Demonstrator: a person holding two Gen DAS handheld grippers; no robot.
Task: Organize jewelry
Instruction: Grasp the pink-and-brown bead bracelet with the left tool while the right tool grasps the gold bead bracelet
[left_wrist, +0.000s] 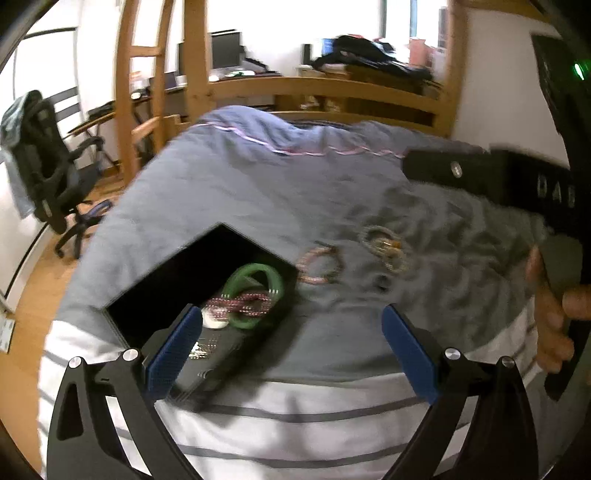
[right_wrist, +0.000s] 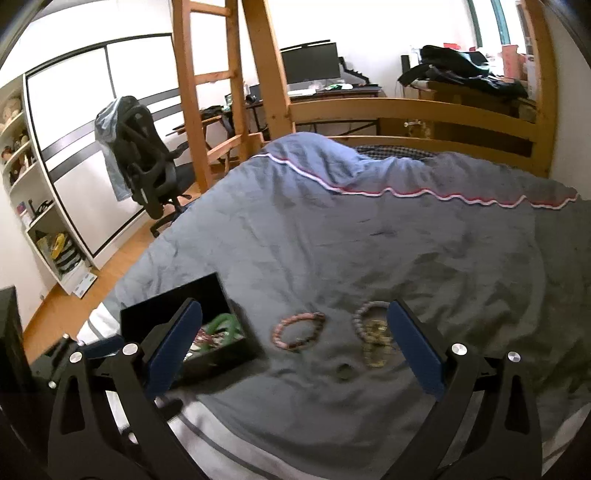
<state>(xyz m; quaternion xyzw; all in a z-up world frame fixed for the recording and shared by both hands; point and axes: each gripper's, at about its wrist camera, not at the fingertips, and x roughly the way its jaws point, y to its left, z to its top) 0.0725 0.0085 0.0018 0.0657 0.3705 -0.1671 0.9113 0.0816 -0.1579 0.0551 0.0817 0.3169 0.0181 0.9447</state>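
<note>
Covering nearly the whole of both views: a grey-blue blanket (right_wrist: 369, 236), rumpled, with a red-and-white wavy trim toward 12 o'clock, lying over a white striped sheet (left_wrist: 295, 417) at 6 o'clock. Beyond it at 12 o'clock, a wooden bed frame (right_wrist: 406, 107); at 10 o'clock, a black office chair (right_wrist: 147, 158) draped with cloth, standing on the wood floor.

Sitting on the blanket at 8 o'clock in the right wrist view: a black open box (right_wrist: 177, 314), holding a green bangle (left_wrist: 255, 291) with a red-and-white beaded bracelet (left_wrist: 240, 306) lying across it. Just beside the box toward 3 o'clock, loose on the blanket: a pink beaded bracelet (right_wrist: 298, 330). Further toward 3 o'clock, near it but apart: a grey beaded loop tangled with a gold chain piece (right_wrist: 375, 339). At 6 o'clock of those two, a small dark ring (right_wrist: 345, 371), too blurred to tell more.

Hovering over the box's near edge: left gripper (left_wrist: 291, 354), blue pads spread wide, nothing between them. Hovering above the loose pieces: right gripper (right_wrist: 293, 349), pads likewise wide apart and bare; seen also at 3 o'clock in the left wrist view, blurred, with a hand (left_wrist: 554, 325) around its handle.
</note>
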